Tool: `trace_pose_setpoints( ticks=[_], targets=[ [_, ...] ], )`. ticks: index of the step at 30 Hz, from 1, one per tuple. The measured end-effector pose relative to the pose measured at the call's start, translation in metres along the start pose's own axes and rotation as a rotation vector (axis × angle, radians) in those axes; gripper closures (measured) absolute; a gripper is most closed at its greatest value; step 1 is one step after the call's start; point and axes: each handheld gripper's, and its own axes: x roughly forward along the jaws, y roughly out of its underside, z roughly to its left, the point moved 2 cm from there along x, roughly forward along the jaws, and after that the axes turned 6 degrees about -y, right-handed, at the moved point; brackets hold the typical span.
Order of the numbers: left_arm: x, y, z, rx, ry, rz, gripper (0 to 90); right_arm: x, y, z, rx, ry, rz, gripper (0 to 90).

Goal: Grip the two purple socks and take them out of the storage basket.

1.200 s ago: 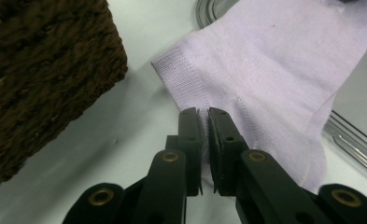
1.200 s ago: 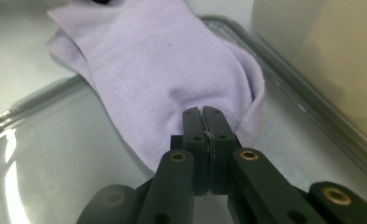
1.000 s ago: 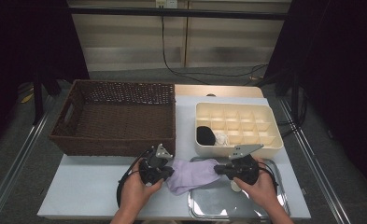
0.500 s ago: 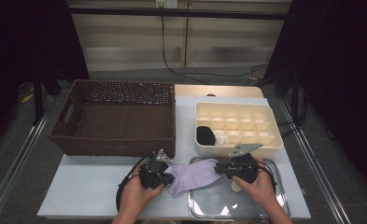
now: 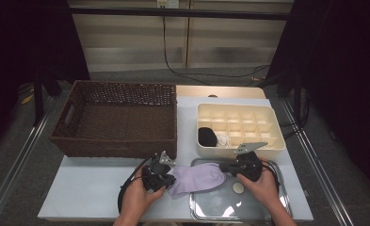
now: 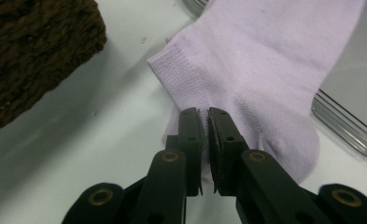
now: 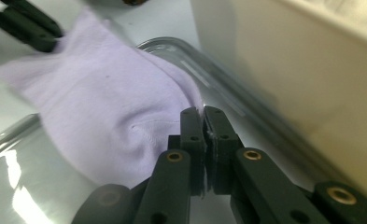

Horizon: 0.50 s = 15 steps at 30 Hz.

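The lilac sock [image 5: 197,178] lies flat across the bench [image 5: 88,188] and the rim of the metal tray [image 5: 229,207]. The left claw [image 6: 207,114] is clamped on its heel end; the right claw [image 7: 203,113], having just closed further, pinches its toe end over the tray.

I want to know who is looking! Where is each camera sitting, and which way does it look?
High view: above the person's side, looking forward and down at the table; both hands and forearms show.
Left gripper view: rides the left gripper, looking along its black jaws, shut on the purple sock.
Right gripper view: rides the right gripper, jaws shut on the sock's other end, over the metal tray.
All share the sock.
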Motion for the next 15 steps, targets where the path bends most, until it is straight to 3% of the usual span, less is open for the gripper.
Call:
trace_pose_setpoints(
  ticks=[2,5,10,15],
  targets=[
    [0.001,-0.001,0.002,-0.003,-0.01,-0.005,84.2,-0.004,0.008,0.003,-0.004,0.006,0.015,86.7],
    [0.002,-0.001,0.001,-0.012,-0.01,-0.011,84.2,-0.011,0.012,0.008,-0.018,0.013,-0.013,80.2],
    [0.001,-0.002,0.001,-0.001,-0.012,0.001,84.1,-0.025,-0.006,0.019,-0.073,0.001,-0.08,77.0],
    [0.002,-0.001,0.0,0.0,-0.019,-0.005,84.2,-0.011,-0.012,0.031,-0.137,-0.035,-0.02,75.6]
  ],
)
